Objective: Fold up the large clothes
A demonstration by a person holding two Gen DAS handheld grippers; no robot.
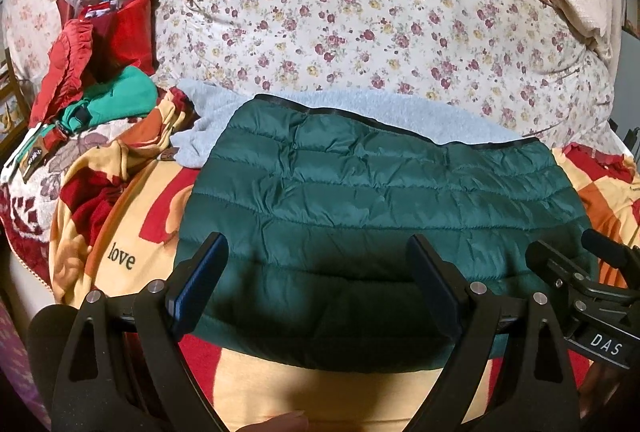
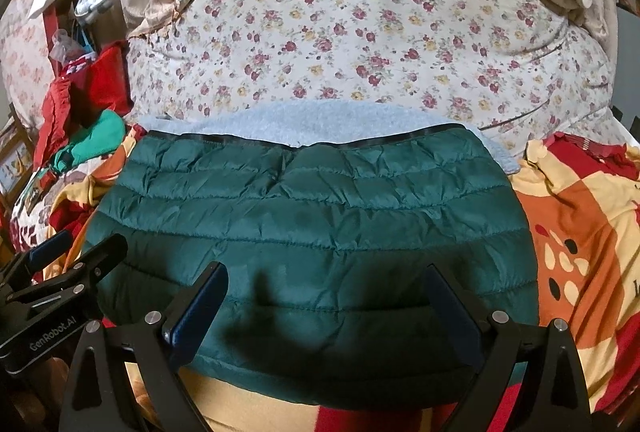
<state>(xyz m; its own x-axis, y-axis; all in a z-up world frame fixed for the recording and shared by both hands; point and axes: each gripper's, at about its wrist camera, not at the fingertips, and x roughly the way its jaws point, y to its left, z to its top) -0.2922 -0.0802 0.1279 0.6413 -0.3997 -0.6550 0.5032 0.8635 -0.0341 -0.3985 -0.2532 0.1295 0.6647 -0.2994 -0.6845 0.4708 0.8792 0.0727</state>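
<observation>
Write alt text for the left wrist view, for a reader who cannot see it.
A dark green quilted jacket, folded flat, lies on a red and yellow blanket, overlapping a light blue fleece. The open left gripper hovers over its near edge, with the right gripper at the right. Behind is a floral quilt; red and green clothes are piled left.

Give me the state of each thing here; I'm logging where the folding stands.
Green quilted jacket: folded flat on the blanket, not held.
Grey fleece: spread under the jacket's far edge.
Patterned blanket: spread under both garments.
Pile of red and green clothes: heaped, unfolded.
Left hand-held gripper: open, empty, above the jacket's near edge.
Right hand-held gripper: open, empty, above the jacket.
</observation>
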